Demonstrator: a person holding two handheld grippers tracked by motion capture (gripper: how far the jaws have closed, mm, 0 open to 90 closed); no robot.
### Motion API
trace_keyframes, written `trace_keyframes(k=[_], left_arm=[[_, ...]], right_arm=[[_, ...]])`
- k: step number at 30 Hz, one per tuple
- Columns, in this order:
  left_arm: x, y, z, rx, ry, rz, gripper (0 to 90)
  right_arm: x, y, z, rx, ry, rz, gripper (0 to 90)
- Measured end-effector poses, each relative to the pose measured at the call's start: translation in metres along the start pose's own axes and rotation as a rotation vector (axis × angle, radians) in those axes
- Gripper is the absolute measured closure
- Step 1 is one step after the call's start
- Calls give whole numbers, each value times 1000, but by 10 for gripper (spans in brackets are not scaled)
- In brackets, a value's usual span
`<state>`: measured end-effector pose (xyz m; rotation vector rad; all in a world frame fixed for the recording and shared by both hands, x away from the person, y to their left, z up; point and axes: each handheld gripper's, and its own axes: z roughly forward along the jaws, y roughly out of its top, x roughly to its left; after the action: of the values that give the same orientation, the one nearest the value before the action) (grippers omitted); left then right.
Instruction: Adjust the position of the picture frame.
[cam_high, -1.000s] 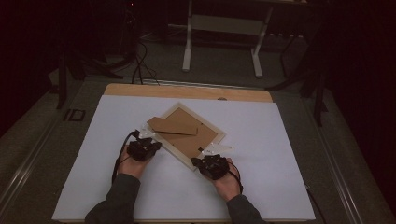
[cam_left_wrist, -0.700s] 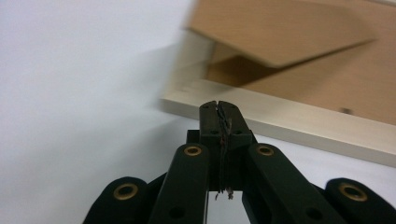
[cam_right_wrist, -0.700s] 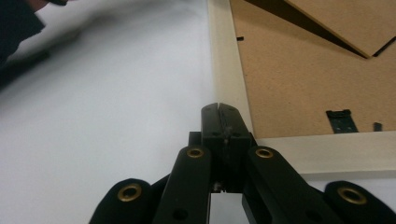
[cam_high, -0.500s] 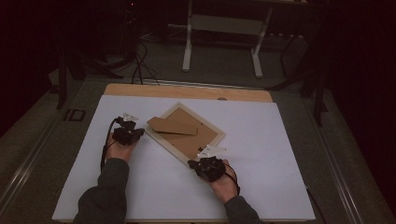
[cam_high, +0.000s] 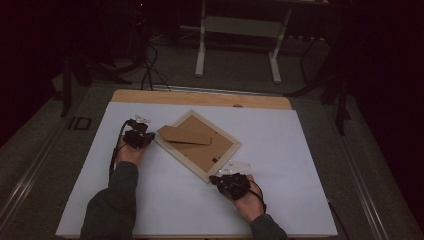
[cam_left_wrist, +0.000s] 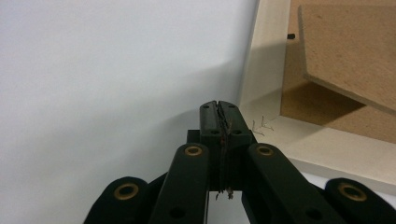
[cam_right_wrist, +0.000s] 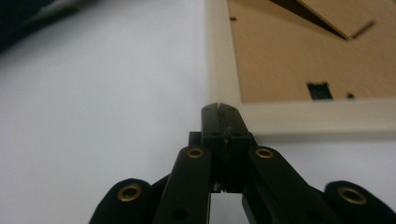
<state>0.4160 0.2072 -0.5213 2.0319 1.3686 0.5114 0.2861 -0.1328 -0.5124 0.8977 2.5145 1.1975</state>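
From the high view, the frame (cam_high: 197, 145) lay face down and skewed on the white sheet (cam_high: 300, 165) that covered the counter (cam_high: 200, 97), near the middle. Its brown back (cam_high: 205, 147) faced up inside a pale border, and a stand (cam_high: 185, 135) of the same board lay across it toward ten o'clock. My left gripper (cam_high: 137, 131) sat at nine o'clock of the frame, just beside its left corner, held in my left hand (cam_high: 131, 154). My right gripper (cam_high: 231, 176) sat at five o'clock of the frame, close to its lower corner, in my right hand (cam_high: 247, 202). At that distance I could not tell how the fingers stood.

In the left gripper view, my left gripper's (cam_left_wrist: 219, 105) fingers (cam_left_wrist: 209, 119) were pressed tight together with nothing between them. The frame's pale border (cam_left_wrist: 261, 70) ran up at one o'clock of the tips, near but not touching. The stand (cam_left_wrist: 350, 51) hung above the back at two o'clock, casting a shadow under it.

In the right gripper view, my right gripper's (cam_right_wrist: 219, 106) fingers (cam_right_wrist: 210, 121) were likewise squeezed together and empty. The frame's corner (cam_right_wrist: 219, 56) stood at twelve o'clock just beyond the tips; whether they touched it I could not tell. The brown back (cam_right_wrist: 289, 56) spread toward two o'clock, with a small dark clip (cam_right_wrist: 320, 91) near the border.
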Motion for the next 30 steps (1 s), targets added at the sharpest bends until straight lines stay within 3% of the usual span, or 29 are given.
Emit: trace_keyframes(k=[4,9,11,21,26,30], left_arm=[[0,2,3,11,6,0,900],[0,-1,9,32,5,5,900],[1,-1,10,30,2,-12,900],[-4,-6,6,35,-7,-7,900],[-3,-13,3,17,-41,-47,900],[-7,-15,0,20,-40,-35,900]], right_arm=[[-6,-8,-2,-2,-15,26,900],[-9,-14,-4,7,-27,24,900],[-11,-14,-6,2,-31,27,900],[-24,-19,-15,-3,-59,65,900],[-28,-20,-18,-12,-68,78,900],[-30,-21,-18,-1,-65,83,900]])
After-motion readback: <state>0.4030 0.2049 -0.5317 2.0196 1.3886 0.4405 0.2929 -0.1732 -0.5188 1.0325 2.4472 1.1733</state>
